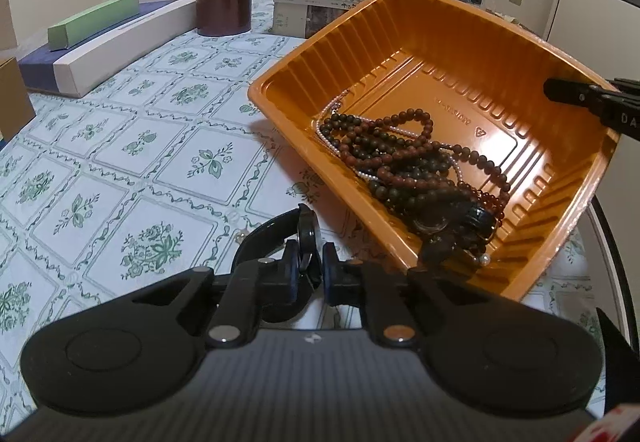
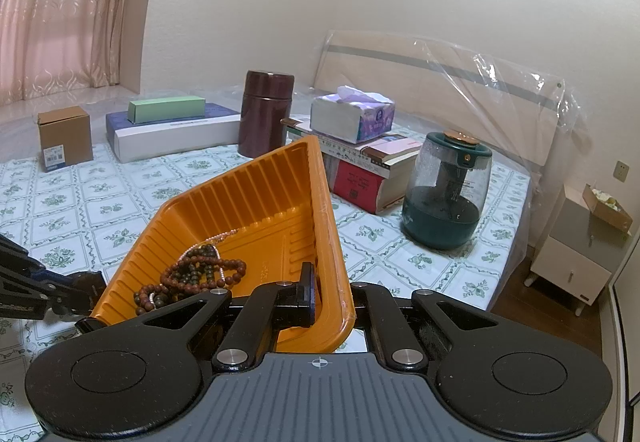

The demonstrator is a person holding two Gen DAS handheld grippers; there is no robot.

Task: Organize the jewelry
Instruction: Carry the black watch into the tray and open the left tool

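While the right gripper (image 2: pixel 332 298) clamped the tilted orange tray's (image 1: pixel 440 42) rim, the left gripper (image 1: pixel 311 274) pinched a black watch (image 1: pixel 306 242) (beads (image 1: pixel 400 154) heaped inside the tray).

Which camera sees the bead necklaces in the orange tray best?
The left wrist view. It looks straight into the tilted orange tray, so the whole tangle of bead necklaces shows. In the right wrist view, only part of the pile shows; the rest is hidden behind the right gripper clamping the rim.
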